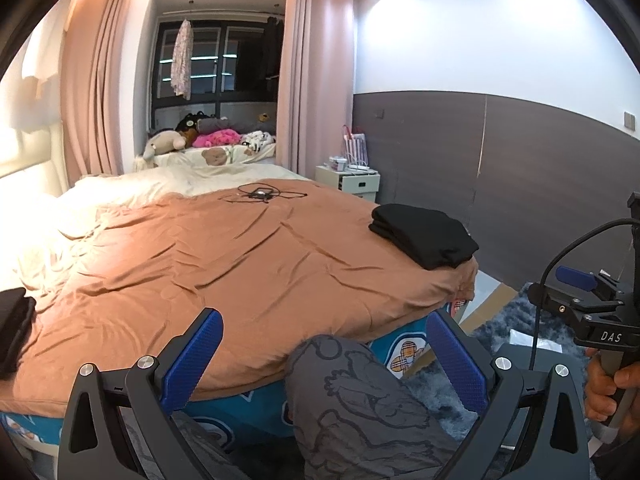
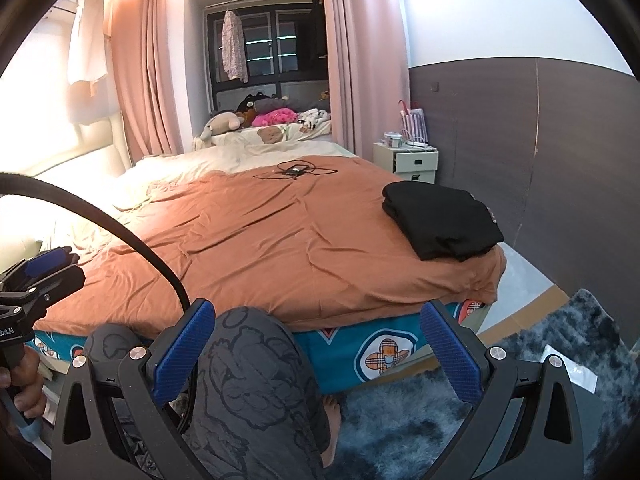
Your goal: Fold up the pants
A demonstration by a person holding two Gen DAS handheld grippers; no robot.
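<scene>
Right now both of your grippers hang off the near edge of the bed, empty. Your left gripper (image 1: 324,356) has its jaws spread wide, the blue pads (image 1: 208,344) well apart with nothing between them but your knee (image 1: 352,392) in grey printed fabric below. Your right gripper (image 2: 316,348) is the same: jaws spread, gripping nothing, your leg showing under it and a bare foot (image 2: 332,420) on the shaggy blue-grey rug (image 2: 540,360).

The folded black pants (image 2: 440,220) lie on the far right corner of the orange blanket (image 2: 280,248), close to the bed's edge and well apart from both grippers. They look like a neat stack of several layers, though the dark cloth hides the folds, so I can't say whether it's one garment or more. Another dark piece of cloth (image 1: 14,328) sits at the left edge of the blanket in the left wrist view, only partly in frame.

Near the far end of the blanket, a small black device with tangled cables (image 1: 260,194) rests on the cover. Past it lie stuffed toys (image 1: 208,136) by the dark window, and a white nightstand (image 2: 412,162) stands beside the bed against the brown wall panel.
</scene>
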